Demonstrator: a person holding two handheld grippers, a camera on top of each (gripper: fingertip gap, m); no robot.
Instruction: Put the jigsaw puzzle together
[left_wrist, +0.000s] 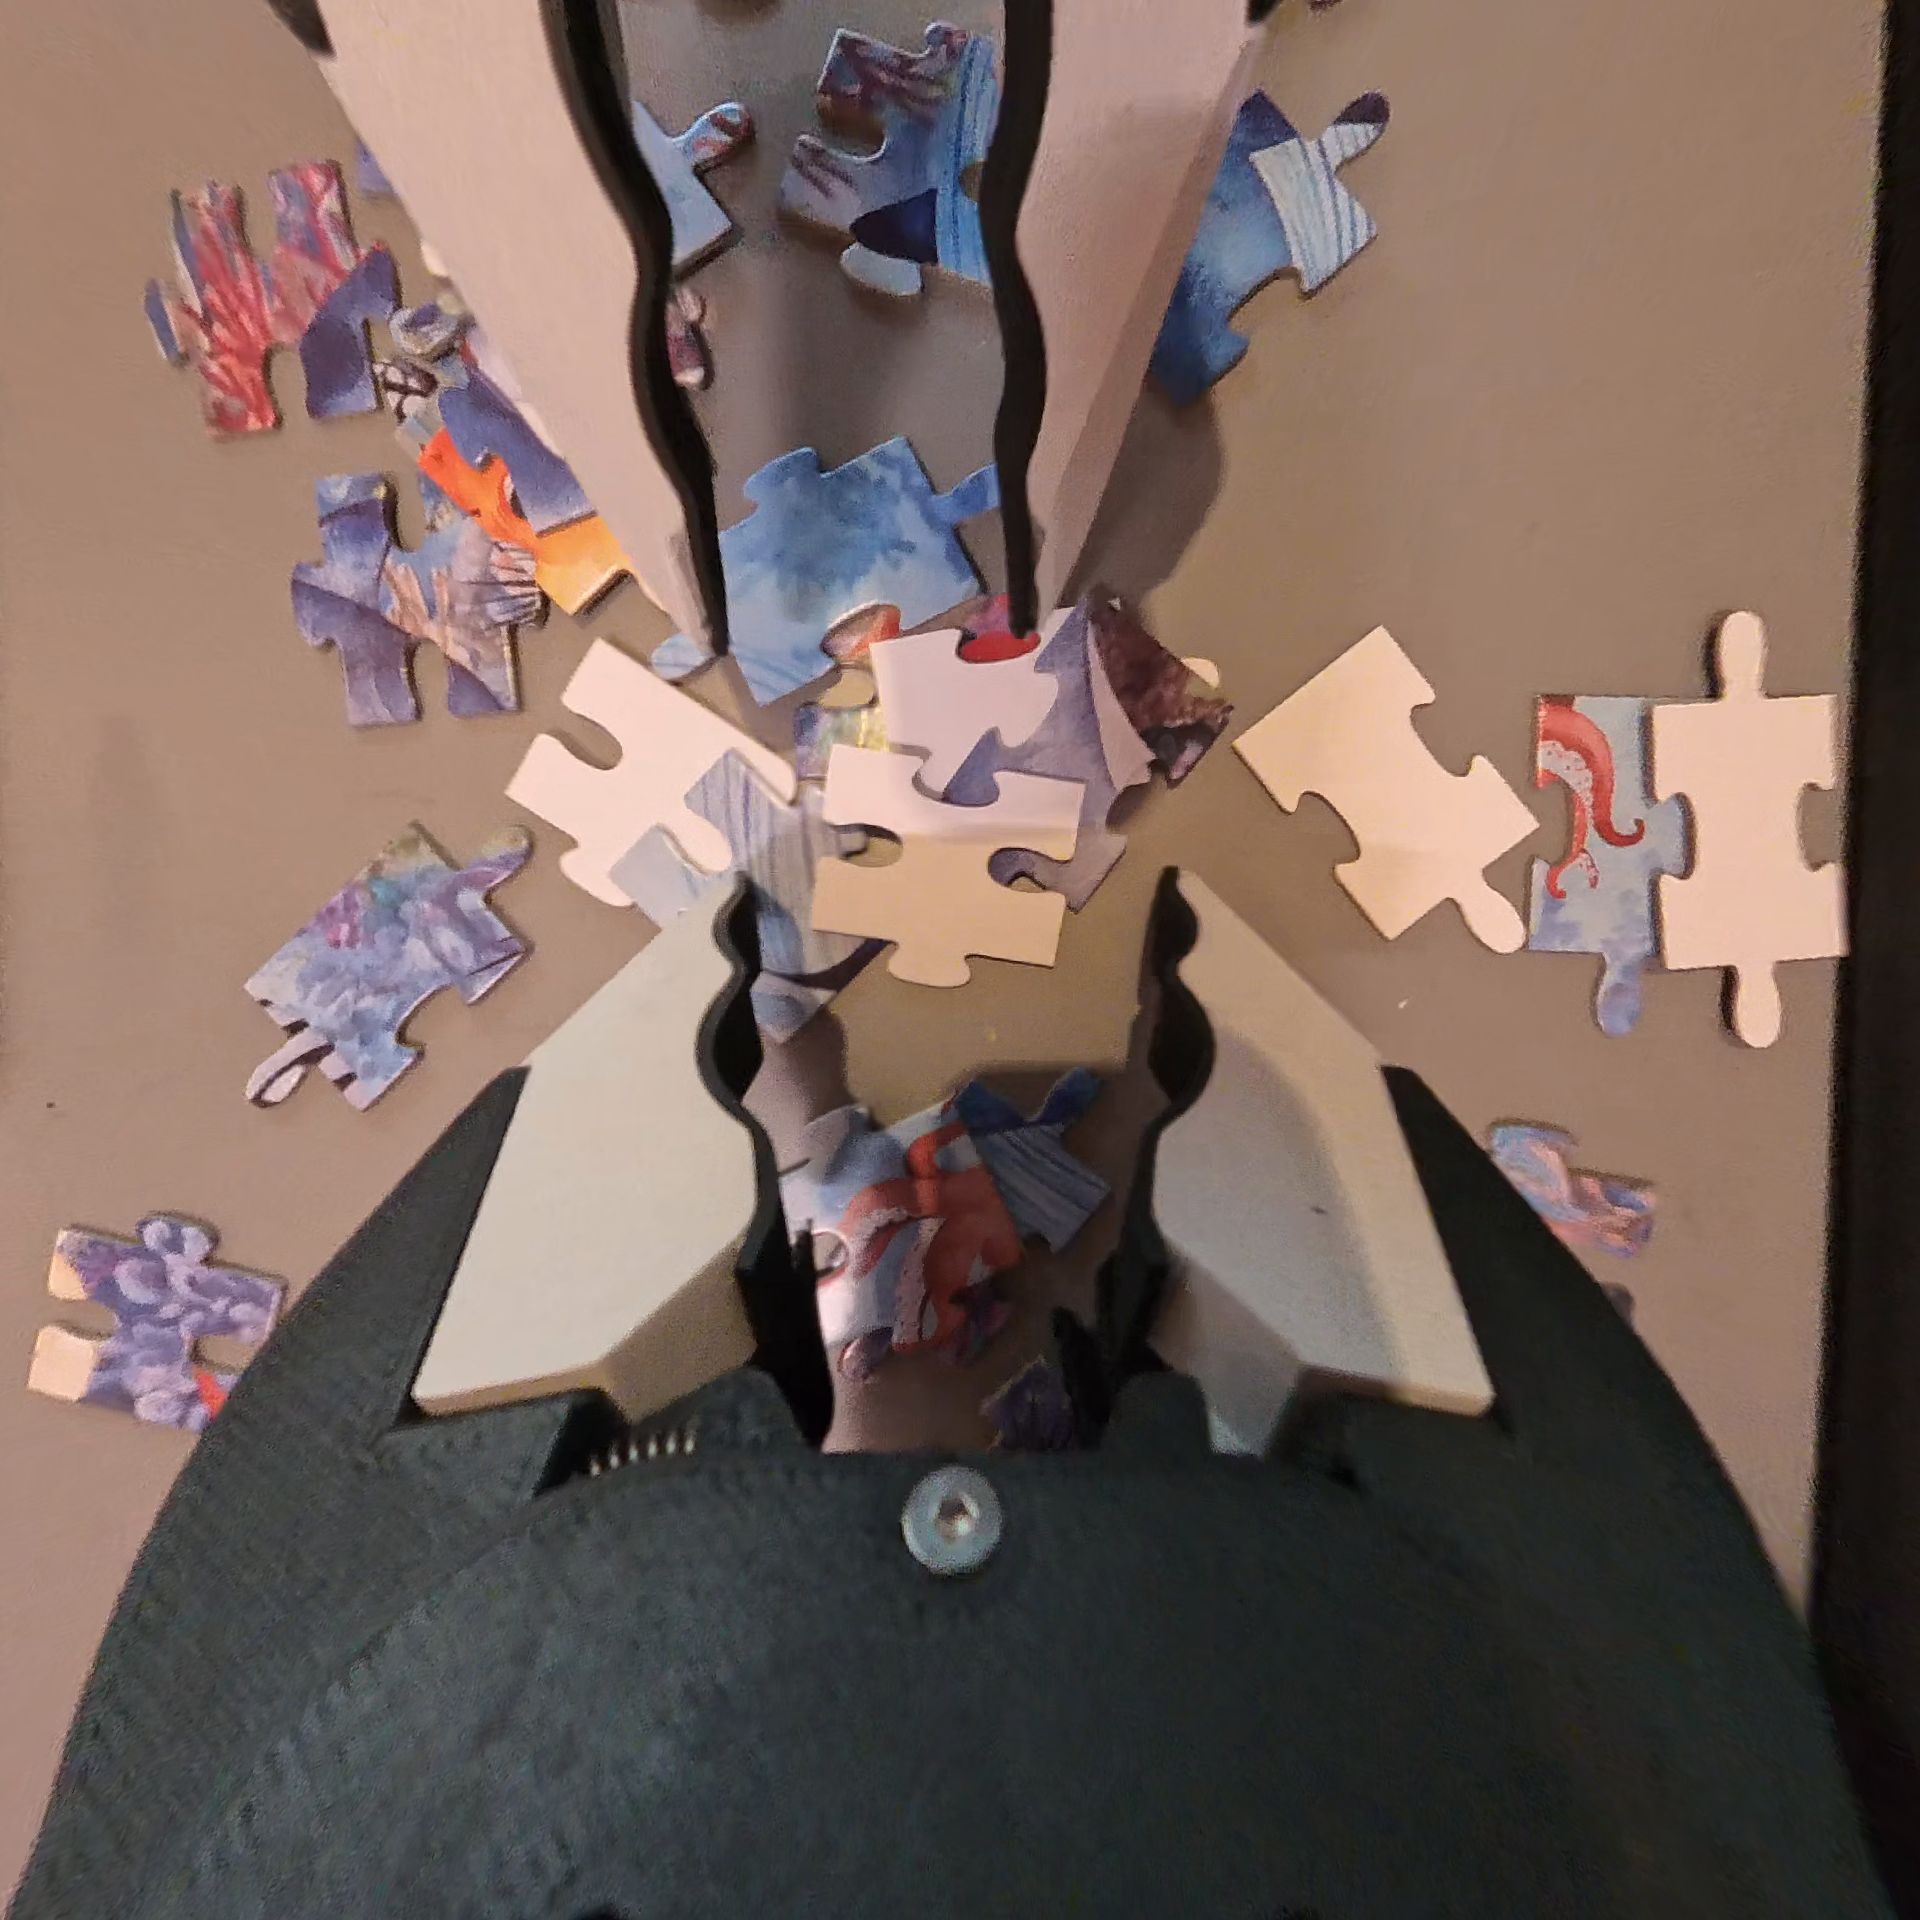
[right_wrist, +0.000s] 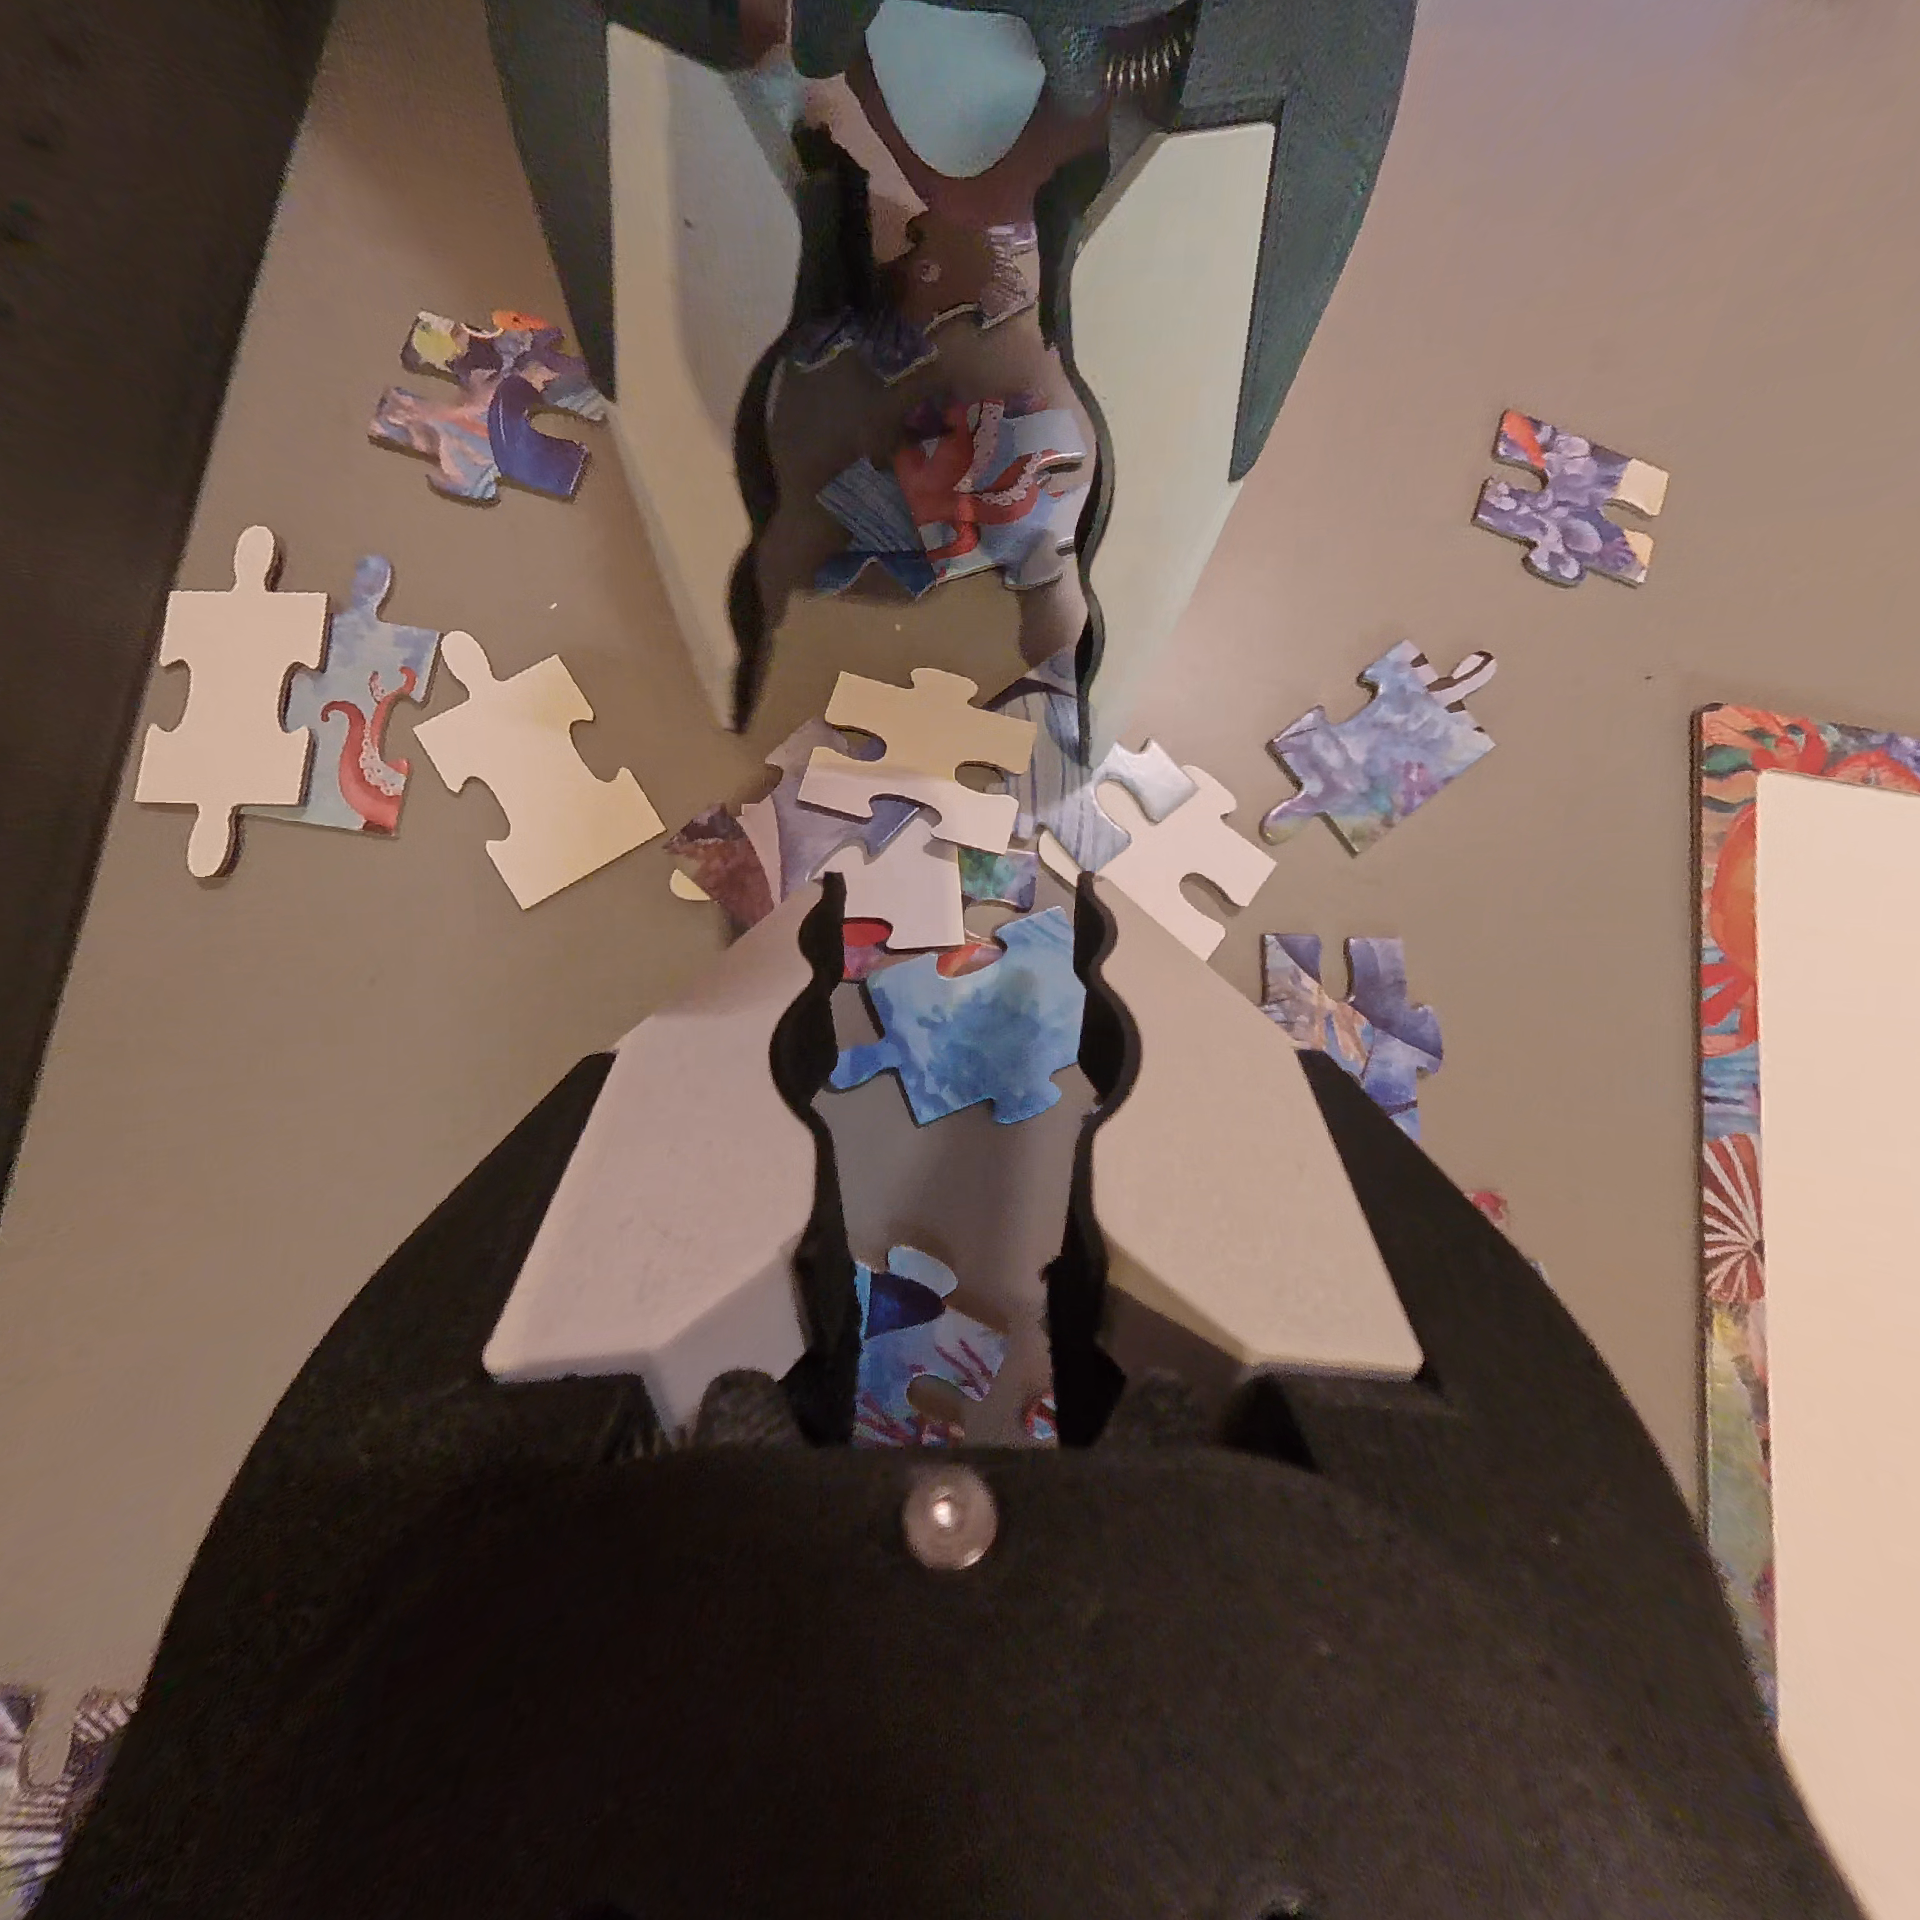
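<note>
The table (left_wrist: 1455, 468) is flat and grey-brown, with a dark edge (left_wrist: 1886, 727) along one side. The room around it is too dim to make out. Puzzle pieces lie all over the table. Some show blue, purple and red sea pictures. Some are flipped over and show a plain white back.

A little heap of pieces (left_wrist: 966, 790) sits in the middle, between the two grippers. A white piece (left_wrist: 940, 909) lies on top of the heap. A blue piece (left_wrist: 842, 566) lies just beside the heap. A colourful puzzle frame (right_wrist: 1730, 1143) with a white middle lies off to one side in the right wrist view.

The left gripper (left_wrist: 954, 883) points at the heap with its fingers spread wide apart. It holds nothing. Its fingertips are close to the white piece, but I cannot tell if they touch it.

The right gripper (right_wrist: 954, 888) comes from the other side, facing the left one. Its fingers are wide apart too and hold nothing. The blue piece lies on the table between them. One fingertip (left_wrist: 1023, 623) looks to rest on the heap.
</note>
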